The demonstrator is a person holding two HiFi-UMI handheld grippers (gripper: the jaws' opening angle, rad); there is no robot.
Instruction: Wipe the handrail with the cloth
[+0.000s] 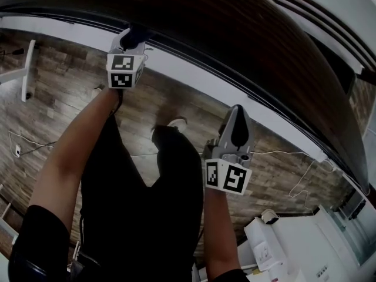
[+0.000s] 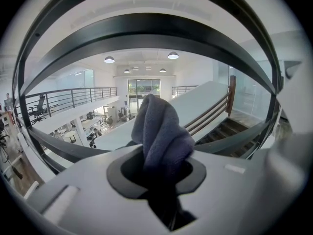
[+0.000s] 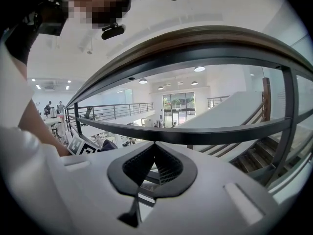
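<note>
Left gripper (image 1: pixel 130 43) at 11 o'clock, fingers clamped on grey cloth (image 2: pixel 161 136), just below wooden handrail (image 1: pixel 247 40). Right gripper (image 1: pixel 237 125) at 4 o'clock, fingers closed, empty. Best wiped with cloth pressed flat on rail, drawn steadily along curve.

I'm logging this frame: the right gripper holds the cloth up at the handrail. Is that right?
Not quite. It is the left gripper that holds the cloth up at the handrail, as the left gripper view shows. The right gripper is shut on nothing.
</note>
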